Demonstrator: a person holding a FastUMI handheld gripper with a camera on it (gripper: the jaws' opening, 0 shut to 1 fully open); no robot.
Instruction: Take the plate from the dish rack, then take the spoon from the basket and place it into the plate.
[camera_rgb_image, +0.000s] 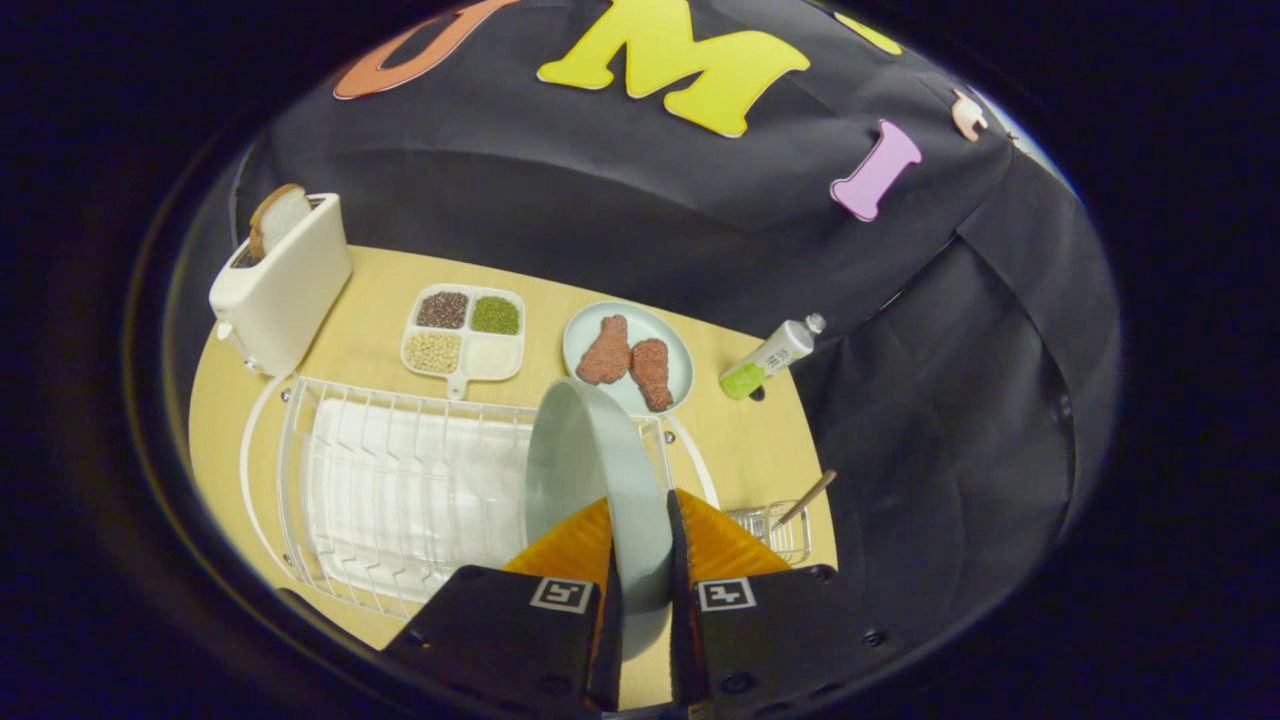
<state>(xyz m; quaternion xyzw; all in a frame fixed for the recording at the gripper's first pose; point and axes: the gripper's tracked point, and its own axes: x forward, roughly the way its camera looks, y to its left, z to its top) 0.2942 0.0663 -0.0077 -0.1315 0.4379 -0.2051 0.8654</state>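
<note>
Step in hand: we're on the first leg, taking the plate out of the rack, and by our reading it's nearly clear of the wires.
Gripper (640, 560): we've got both fingers pinched onto the rim of the pale grey-green round plate (590, 470), one finger on each face, jaws drawn in narrow around it.
Plate: it stands on edge between the fingers, tilted a little, hollow side facing the rack, over the near right end of the white wire dish rack (400, 480); whether its lower rim touches the wires, we cannot tell.
Rack: slots otherwise look vacant, a white drip tray beneath.
Spoon: a thin wooden handle (815, 495) sticks up out of the small wire basket (775, 530), just right of the fingers, at the table's corner.
Table: light wooden top (740, 450); beyond the rack we see a white toaster with a bread slice (280, 280), a white four-part tray of beans and grains (465, 330), a second pale plate with two brown fried pieces (630, 355), and a white-and-green tube (770, 355) lying by the edge.
Next move calls for: we'd say lay the plate flat on bare table, likely the open patch between rack and basket, then let go and go for the spoon.
Watch for: the plate catching the rack's rim, or slipping in this edge-on pinch.
</note>
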